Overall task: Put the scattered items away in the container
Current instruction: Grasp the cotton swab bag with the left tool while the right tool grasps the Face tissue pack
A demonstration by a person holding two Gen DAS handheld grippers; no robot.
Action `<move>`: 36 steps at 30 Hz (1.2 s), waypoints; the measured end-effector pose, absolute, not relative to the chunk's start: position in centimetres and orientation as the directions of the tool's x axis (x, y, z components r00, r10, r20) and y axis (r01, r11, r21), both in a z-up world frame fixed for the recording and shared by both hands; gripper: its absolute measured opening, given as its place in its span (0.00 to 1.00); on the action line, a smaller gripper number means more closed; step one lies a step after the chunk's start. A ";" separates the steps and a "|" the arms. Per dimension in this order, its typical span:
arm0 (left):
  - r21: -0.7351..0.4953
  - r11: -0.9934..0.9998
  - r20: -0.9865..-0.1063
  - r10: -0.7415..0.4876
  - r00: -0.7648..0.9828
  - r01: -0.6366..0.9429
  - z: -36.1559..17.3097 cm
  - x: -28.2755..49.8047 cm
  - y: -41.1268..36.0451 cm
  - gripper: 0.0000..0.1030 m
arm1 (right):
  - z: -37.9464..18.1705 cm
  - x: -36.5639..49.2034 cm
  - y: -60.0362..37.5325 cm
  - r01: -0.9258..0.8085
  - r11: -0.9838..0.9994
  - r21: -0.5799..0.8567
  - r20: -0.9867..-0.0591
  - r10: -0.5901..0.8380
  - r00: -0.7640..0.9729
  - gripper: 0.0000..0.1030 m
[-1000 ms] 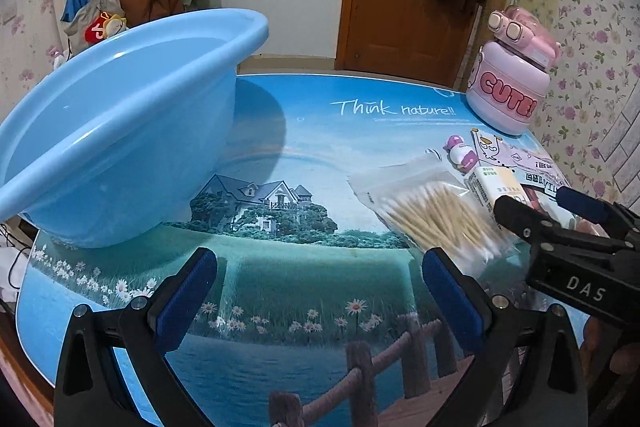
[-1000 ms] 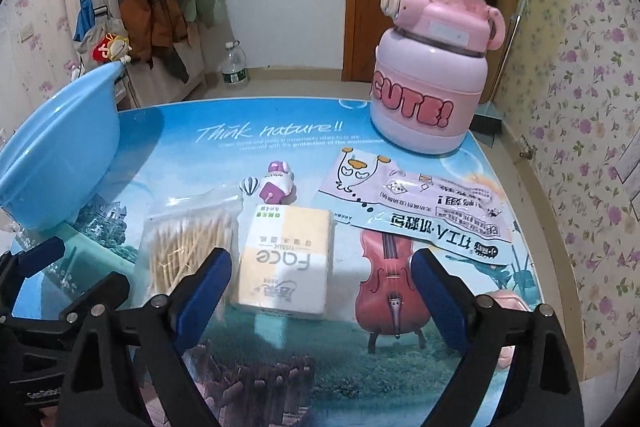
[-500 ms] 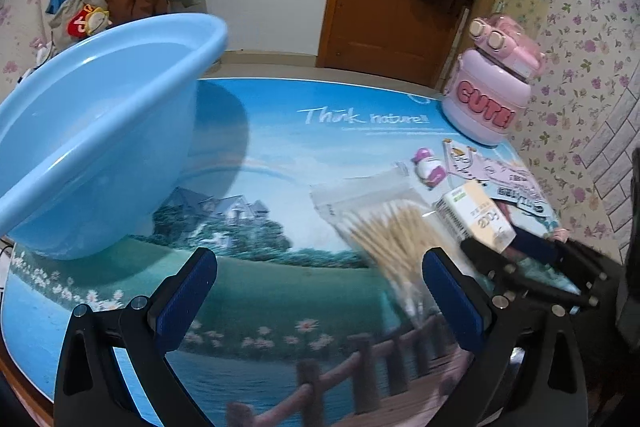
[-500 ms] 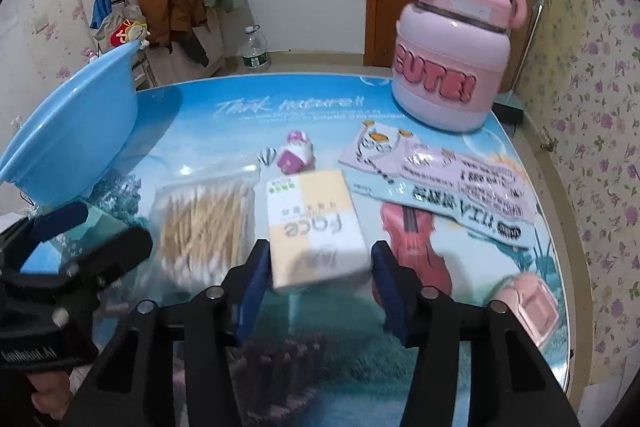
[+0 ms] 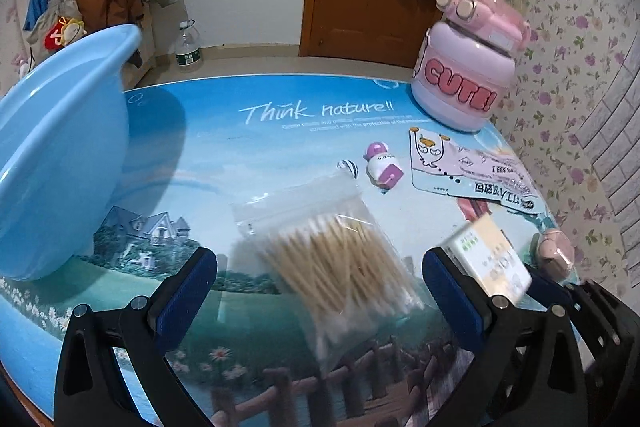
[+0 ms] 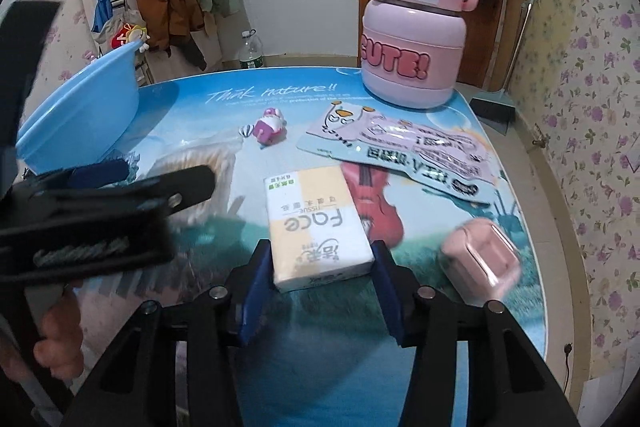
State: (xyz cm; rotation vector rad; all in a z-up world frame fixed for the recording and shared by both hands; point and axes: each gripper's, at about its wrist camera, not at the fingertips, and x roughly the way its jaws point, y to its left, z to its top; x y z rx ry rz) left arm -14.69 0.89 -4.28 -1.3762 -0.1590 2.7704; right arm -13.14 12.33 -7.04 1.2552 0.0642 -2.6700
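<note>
My right gripper (image 6: 320, 267) is shut on the yellow-and-white tissue pack (image 6: 316, 223), its blue pads against both long sides. The pack also shows in the left wrist view (image 5: 490, 261), tilted and lifted at the right. My left gripper (image 5: 320, 291) is open and empty, its jaws straddling the clear bag of cotton swabs (image 5: 340, 263) from above. The light blue basin (image 5: 56, 155) stands at the table's left; it also shows in the right wrist view (image 6: 84, 115).
A pink "CUTE!" bottle (image 6: 416, 39) stands at the back right. A flat pink-and-blue packet (image 6: 404, 151), a small pink-and-white toy (image 6: 270, 127) and a small pink case (image 6: 480, 259) lie on the table. The left gripper body (image 6: 92, 211) crosses the right wrist view.
My right gripper has closed on the tissue pack and raised it. My left gripper has swung right, so the swab bag now sits between its open jaws.
</note>
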 end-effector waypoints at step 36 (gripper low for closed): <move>-0.080 -0.996 -0.767 0.093 -0.635 -0.049 -4.5 -7.9 -1.7 0.50 | -7.0 -8.7 11.7 0.156 -0.987 0.049 -0.754 -0.139 -0.642 0.49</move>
